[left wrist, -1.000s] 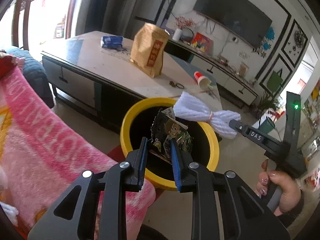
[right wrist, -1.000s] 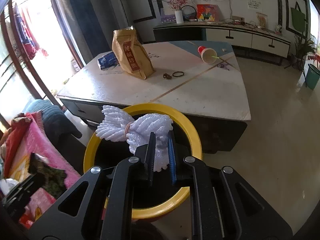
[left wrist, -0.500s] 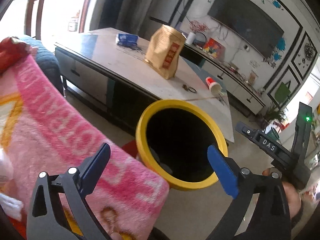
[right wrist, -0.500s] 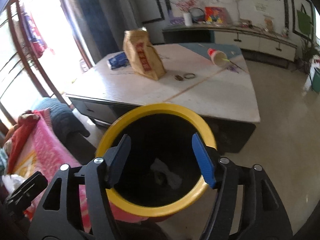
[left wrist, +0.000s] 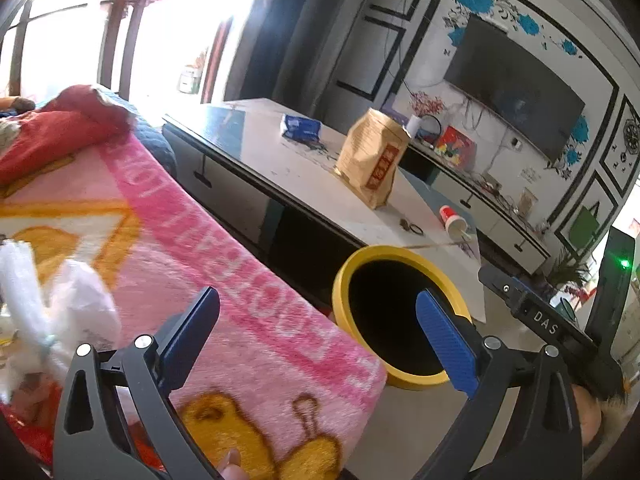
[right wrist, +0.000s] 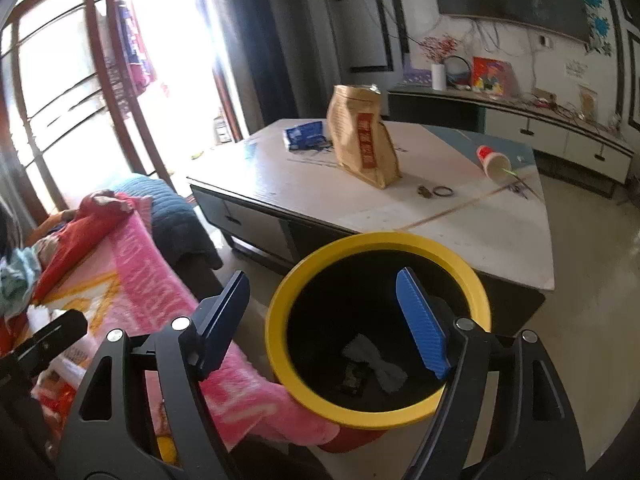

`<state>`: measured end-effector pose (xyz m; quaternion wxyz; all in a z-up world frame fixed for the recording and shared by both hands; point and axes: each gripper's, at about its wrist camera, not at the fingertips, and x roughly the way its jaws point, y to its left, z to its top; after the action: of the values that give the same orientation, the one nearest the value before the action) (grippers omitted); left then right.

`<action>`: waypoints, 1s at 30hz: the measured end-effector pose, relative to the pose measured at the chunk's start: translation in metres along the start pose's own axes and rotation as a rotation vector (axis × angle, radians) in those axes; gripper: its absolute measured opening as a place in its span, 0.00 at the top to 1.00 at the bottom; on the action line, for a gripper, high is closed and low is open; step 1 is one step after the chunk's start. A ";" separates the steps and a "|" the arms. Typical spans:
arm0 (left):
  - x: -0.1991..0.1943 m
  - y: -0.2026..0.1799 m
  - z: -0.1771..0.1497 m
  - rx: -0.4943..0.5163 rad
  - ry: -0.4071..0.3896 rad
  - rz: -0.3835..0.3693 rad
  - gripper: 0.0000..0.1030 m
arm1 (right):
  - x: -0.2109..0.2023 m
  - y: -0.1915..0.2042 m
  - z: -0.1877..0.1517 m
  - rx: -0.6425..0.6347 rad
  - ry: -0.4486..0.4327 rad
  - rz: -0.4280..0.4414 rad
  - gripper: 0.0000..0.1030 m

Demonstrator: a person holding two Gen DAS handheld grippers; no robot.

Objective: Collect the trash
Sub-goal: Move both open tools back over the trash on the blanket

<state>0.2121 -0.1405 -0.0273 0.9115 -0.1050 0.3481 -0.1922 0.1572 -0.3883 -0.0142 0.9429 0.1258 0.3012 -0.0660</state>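
**user1:** Left tool (left wrist: 316, 328) has its blue pads spread as wide as they go, nothing between them. It hangs over the pink blanket (left wrist: 248, 280), with the yellow-rimmed bin (left wrist: 340, 292) showing just past its right-hand pad. What about the other one?

**user2:** Right tool (right wrist: 322, 320) is empty too, jaws apart and opening at this moment. It looks straight down into the bin (right wrist: 280, 344). On the dark bottom I can see a pale bow-shaped bundle (right wrist: 374, 362) and a small dark wrapper (right wrist: 352, 378) touching it, both below the pads and well clear of them.

**user1:** Any trash outside the bin?

**user2:** On the blanket, left of the left tool, there's a crumpled white plastic bag (left wrist: 60, 304), blurry, can't say more. On the table (right wrist: 500, 232) behind the bin: a brown paper bag (right wrist: 364, 140) standing upright, a blue packet (right wrist: 306, 134) beside it near the far edge, a red-and-white paper cup (right wrist: 494, 162) lying on its side, and a ring and some small bits (right wrist: 436, 191) between bag and cup. All of it well apart from both tools.
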 end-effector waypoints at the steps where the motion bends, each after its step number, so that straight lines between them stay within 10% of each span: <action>1: -0.005 0.003 0.000 -0.002 -0.009 0.007 0.07 | -0.002 0.004 0.000 -0.007 -0.003 0.009 0.34; 30: -0.103 0.094 -0.009 -0.149 -0.179 0.208 0.07 | -0.039 0.121 -0.041 -0.209 0.004 0.366 0.27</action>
<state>0.1624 -0.0125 -0.0033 0.9437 -0.1523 0.2875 -0.0602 0.1276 -0.2592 0.0001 0.9465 0.0802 0.2804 0.1382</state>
